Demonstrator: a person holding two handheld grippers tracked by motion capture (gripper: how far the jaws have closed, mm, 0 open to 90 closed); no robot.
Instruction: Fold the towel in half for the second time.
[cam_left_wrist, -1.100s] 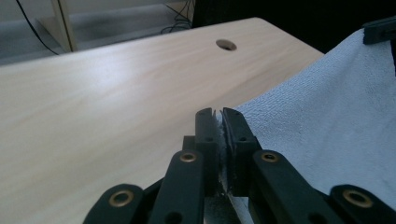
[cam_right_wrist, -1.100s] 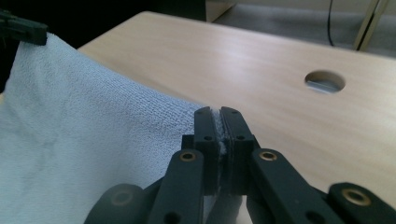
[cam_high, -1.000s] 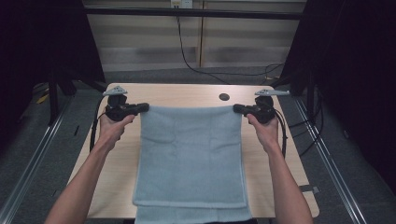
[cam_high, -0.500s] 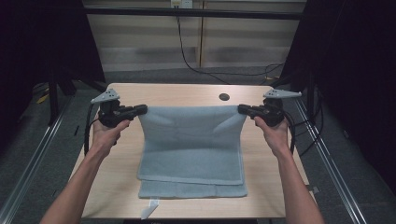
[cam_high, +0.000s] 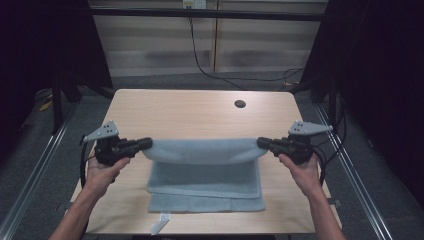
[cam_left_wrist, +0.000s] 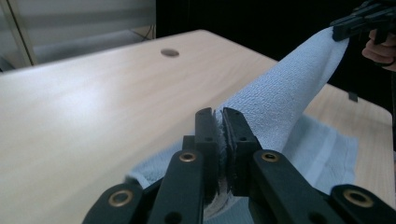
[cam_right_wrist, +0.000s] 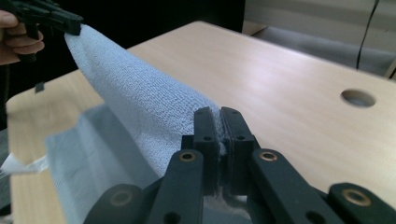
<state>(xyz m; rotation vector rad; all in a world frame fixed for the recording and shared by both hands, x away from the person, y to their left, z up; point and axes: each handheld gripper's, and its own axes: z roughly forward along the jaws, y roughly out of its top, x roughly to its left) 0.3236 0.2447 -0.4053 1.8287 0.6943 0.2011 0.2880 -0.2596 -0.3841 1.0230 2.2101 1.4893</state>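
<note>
A light blue towel lies on the wooden table, its far edge lifted and folded back toward the near side. My left gripper is shut on the towel's left corner, and my right gripper is shut on the right corner. The raised edge sags a little between them. In the left gripper view my jaws pinch the towel, which stretches up to the other gripper. In the right gripper view my jaws clamp the towel, which runs to the other gripper.
A round cable hole sits in the far right part of the table. A white tag sticks out at the towel's near edge. Metal rails run along both sides of the table, and cables trail behind it.
Both grippers have lifted the towel's far edge and carried it toward the near side, so the towel now doubles over itself. Less of the towel hangs over the table's front edge.
</note>
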